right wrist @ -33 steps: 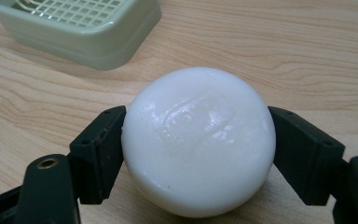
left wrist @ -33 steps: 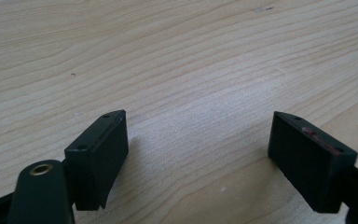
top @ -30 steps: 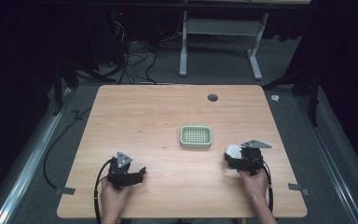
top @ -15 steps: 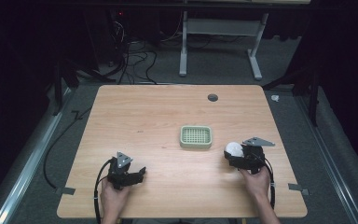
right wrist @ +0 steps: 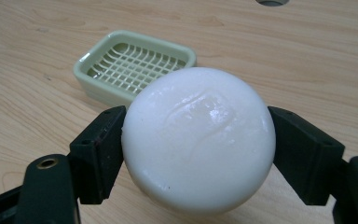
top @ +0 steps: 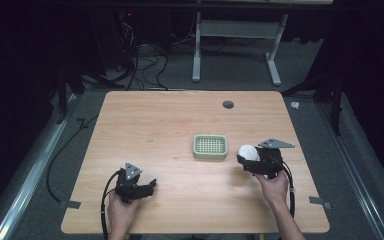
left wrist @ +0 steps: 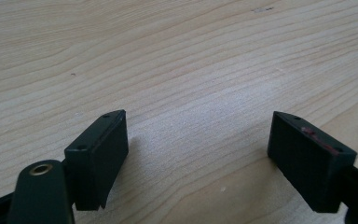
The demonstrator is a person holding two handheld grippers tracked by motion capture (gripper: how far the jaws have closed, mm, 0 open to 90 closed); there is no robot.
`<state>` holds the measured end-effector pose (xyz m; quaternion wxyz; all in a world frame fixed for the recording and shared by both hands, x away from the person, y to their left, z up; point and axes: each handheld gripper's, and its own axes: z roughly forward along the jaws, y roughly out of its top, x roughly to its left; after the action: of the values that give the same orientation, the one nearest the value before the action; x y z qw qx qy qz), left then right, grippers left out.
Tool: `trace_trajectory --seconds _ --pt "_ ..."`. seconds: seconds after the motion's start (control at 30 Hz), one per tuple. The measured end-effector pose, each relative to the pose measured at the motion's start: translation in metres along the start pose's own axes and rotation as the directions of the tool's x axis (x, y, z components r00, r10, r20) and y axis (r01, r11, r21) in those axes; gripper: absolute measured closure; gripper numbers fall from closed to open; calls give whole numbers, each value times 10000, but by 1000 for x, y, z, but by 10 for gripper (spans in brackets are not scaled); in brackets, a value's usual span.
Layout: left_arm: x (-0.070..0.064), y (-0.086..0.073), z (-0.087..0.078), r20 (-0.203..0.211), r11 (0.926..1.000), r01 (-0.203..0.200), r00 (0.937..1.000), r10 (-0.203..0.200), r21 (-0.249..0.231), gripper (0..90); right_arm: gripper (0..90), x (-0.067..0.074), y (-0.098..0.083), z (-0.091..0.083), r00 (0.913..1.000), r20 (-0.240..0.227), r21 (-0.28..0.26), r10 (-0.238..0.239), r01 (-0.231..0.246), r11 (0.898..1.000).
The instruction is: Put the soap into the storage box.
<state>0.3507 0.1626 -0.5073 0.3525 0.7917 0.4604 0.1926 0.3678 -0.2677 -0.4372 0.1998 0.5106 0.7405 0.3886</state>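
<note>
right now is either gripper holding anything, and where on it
The right gripper clamps the round white soap across its opposite sides. The left gripper is open, holding nothing.

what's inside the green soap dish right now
Nothing lies in the green soap dish; its white grid floor is bare. The white soap is clamped in the right gripper, covering the dish's near corner.

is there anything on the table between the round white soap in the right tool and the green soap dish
Nothing visible. The right tool is shut on the round white bar of soap, and only bare light wooden tabletop lies between it and the pale green slotted soap dish just to its left in the high view.
</note>
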Motion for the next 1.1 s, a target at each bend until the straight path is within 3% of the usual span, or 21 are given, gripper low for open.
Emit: trace_trajectory --seconds 0.47,1.1 --pt "0 0 0 -1 10000 -2 10000 2 -1 206 244 12 28 15 9986 -414 -61 -327 324 9995" --pt "0 0 0 -5 10000 -10 10000 10 -6 204 244 30 57 45 9942 -812 293 -700 726 9969"
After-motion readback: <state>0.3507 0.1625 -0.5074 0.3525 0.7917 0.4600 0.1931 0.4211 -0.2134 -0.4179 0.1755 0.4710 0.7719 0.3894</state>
